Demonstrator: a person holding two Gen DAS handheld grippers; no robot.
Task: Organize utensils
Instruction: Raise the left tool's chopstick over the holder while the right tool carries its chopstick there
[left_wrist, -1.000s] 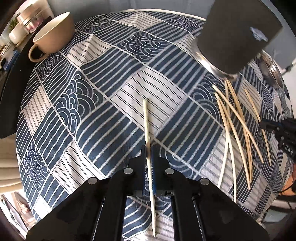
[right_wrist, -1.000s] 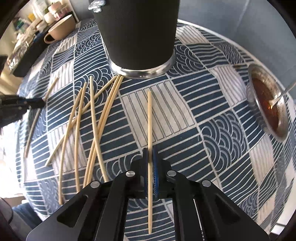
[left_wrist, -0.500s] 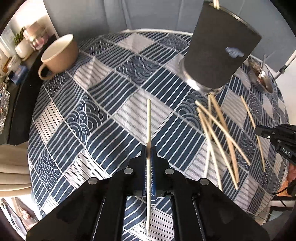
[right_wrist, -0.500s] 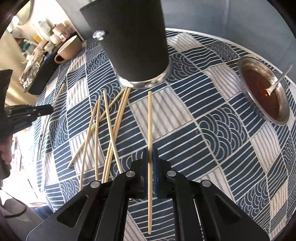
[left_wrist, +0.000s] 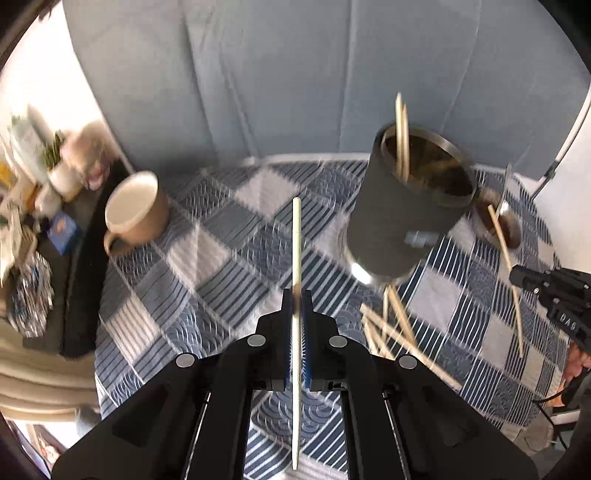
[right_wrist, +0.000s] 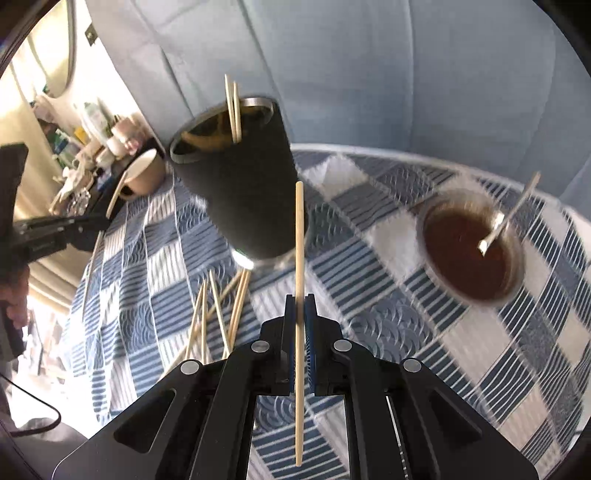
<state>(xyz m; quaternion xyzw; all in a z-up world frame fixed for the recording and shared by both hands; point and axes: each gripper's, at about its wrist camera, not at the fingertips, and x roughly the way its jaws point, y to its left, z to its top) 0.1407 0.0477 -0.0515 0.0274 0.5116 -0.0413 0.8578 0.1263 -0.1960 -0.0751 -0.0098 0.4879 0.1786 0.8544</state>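
Two chopsticks (left_wrist: 296, 258) (right_wrist: 299, 258) (one per gripper) clamped between fingers (left_wrist: 287, 332).

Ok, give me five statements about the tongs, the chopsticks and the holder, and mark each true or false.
1. The left tongs are shut on a pale wooden chopstick. True.
2. The right tongs are open and hold nothing. False: they clamp a light wooden chopstick.
3. The tall black cylindrical holder already contains chopsticks. True.
4. No loose chopsticks remain on the blue patterned tablecloth. False: several lie by the holder's base.
5. The small metal bowl of brown sauce has a spoon in it. True.
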